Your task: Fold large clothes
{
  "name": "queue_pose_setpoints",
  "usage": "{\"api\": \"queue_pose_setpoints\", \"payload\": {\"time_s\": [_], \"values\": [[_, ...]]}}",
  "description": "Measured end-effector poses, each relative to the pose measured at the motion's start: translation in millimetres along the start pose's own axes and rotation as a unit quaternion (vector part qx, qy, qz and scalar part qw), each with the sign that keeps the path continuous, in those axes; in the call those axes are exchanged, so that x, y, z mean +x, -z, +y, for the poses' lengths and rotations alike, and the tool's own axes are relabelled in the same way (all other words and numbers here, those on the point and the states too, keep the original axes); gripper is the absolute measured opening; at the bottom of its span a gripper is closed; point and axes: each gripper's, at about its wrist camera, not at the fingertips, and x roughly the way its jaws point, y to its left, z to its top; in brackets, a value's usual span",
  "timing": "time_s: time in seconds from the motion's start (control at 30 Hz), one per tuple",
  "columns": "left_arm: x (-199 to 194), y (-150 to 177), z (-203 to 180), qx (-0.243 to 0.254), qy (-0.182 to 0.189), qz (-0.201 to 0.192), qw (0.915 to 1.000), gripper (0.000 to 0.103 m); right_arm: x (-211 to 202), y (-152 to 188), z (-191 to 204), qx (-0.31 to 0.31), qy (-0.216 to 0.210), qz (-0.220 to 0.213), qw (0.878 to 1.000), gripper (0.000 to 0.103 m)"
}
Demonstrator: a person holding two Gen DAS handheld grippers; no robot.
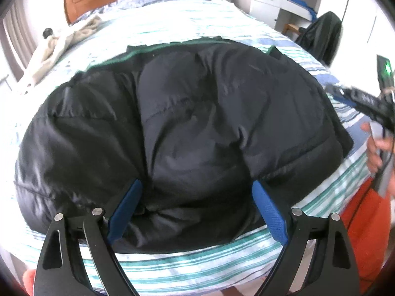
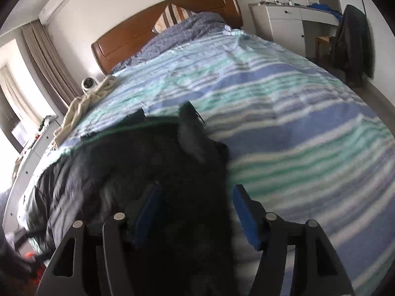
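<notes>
Black padded jacket lies across the near edge of the bed, on the striped duvet. Left tool is spread apart over the near hem; right tool is also apart, straddling the jacket's right edge. Best practice: seat fabric deep between the pads before clamping, then lift both sides evenly.

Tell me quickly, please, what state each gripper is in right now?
Left gripper: jaws open, spread over the black jacket, gripping nothing.
Right gripper: jaws open, jacket fabric between them, not clamped.
</notes>
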Motion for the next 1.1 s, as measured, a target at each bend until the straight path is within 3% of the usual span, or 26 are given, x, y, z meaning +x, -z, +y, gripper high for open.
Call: {"api": "queue_pose_setpoints", "payload": {"time_s": [0.27, 0.47, 0.63, 0.77, 0.97, 1.03, 1.1], "values": [[-2, -6, -4, 0.029, -0.039, -0.008, 0.9988, 0.092, -6, 23, -26, 0.04, 0.008, 0.016, 0.999, 0.064], [-7, -10, 1, 0.036, -0.048, -0.016, 0.9981, 0.092, -12, 33, -36, 0.061, -0.01, 0.031, 0.998, 0.064], [-12, -22, 47, -0.023, -0.037, -0.035, 0.9984, 0.092, -41, 45, -51, 0.106, -0.035, 0.039, 0.993, 0.069], [-2, -29, 71, -0.074, 0.002, -0.027, 0.9969, 0.092, -58, 63, -55, 0.155, -0.068, 0.045, 0.985, 0.074], [9, -26, 45, -0.028, -0.002, -0.035, 0.999, 0.092, -49, 85, -36, 0.223, -0.162, 0.069, 0.959, 0.076], [23, -24, 39, -0.017, -0.018, -0.029, 0.9993, 0.094, -29, 88, -29, 0.232, -0.157, 0.081, 0.957, 0.076], [32, -22, 41, -0.024, -0.019, -0.028, 0.9991, 0.098, -15, 87, -24, 0.238, -0.154, 0.066, 0.957, 0.078]]}}
